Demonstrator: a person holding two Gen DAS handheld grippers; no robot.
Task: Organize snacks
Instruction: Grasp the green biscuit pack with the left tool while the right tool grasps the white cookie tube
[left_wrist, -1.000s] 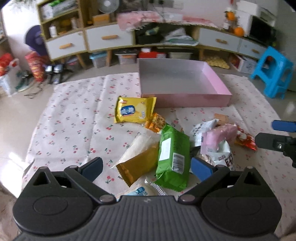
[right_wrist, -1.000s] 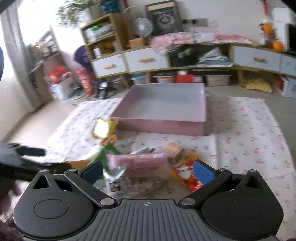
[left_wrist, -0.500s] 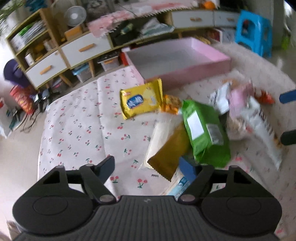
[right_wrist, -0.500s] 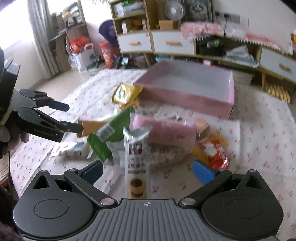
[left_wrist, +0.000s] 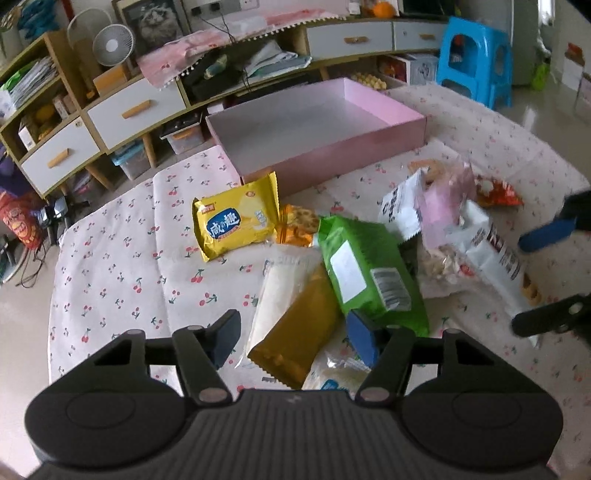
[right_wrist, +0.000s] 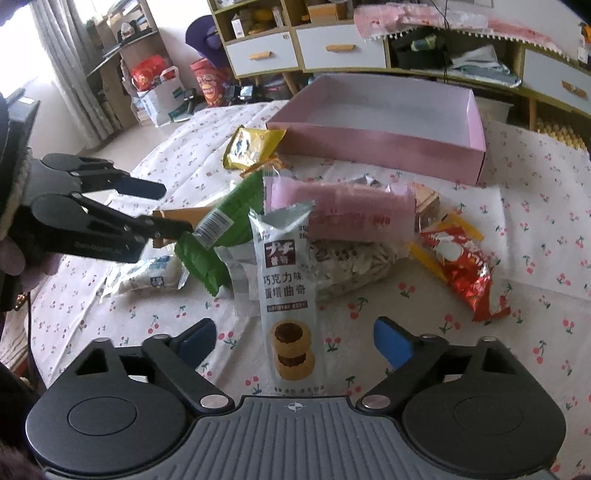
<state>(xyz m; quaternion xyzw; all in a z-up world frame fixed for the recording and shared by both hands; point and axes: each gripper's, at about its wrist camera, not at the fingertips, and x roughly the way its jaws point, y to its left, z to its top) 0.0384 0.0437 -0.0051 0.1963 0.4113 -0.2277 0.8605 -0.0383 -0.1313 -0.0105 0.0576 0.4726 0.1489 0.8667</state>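
**Sorting barely begun: box empty, snacks piled**

The left gripper (left_wrist: 291, 338) hung spread over the mustard-yellow packet (left_wrist: 295, 332); the right gripper (right_wrist: 295, 341) stood spread astride the chocolate tart cookie packet (right_wrist: 290, 295), gripping nothing. Beyond lay the green packet (left_wrist: 364, 273), the pink packet (right_wrist: 343, 210), the red packet (right_wrist: 465, 266) and the yellow cracker packet (left_wrist: 236, 221) on the cherry-print cloth (left_wrist: 118, 258). The pink box (left_wrist: 332, 147) held nothing, so every snack seemed left to sort. Overlap hid several wrappers' edges.
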